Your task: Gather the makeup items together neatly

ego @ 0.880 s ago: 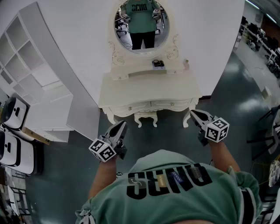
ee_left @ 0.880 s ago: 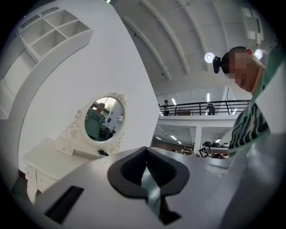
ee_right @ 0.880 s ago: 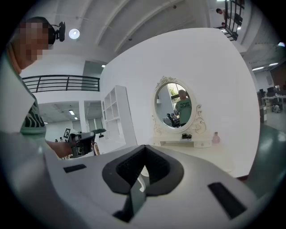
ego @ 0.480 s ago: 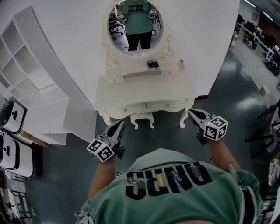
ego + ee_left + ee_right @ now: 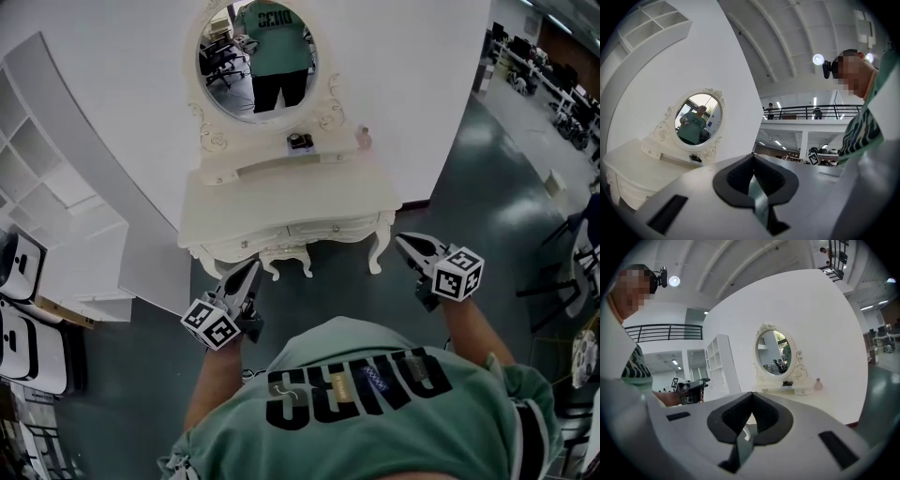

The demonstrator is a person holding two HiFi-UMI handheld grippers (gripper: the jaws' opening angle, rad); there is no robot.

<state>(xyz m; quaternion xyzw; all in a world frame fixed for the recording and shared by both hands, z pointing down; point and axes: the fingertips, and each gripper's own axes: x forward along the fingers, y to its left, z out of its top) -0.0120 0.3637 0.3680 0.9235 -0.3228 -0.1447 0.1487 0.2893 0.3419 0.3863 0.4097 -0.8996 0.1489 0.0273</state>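
Note:
A white dressing table [image 5: 281,202] with an oval mirror [image 5: 255,56] stands against the wall ahead. On its small upper shelf sit a dark makeup item [image 5: 299,141] and a small pinkish bottle [image 5: 364,134]. Both show in the right gripper view, the dark item [image 5: 788,383] left of the bottle [image 5: 818,384]. My left gripper [image 5: 248,278] and right gripper [image 5: 405,246] hover over the floor in front of the table, well short of it. Both are shut with nothing between the jaws, as the left gripper [image 5: 753,157] and right gripper [image 5: 751,395] views confirm.
A white open shelf unit [image 5: 56,187] stands along the wall at the left, with white cases [image 5: 19,309] on the floor below it. Dark chairs [image 5: 572,272] stand at the right. The floor is dark green.
The dressing table has slid left and up in the head view as the camera turned. Both grippers stay shut at waist height, shifted only slightly.

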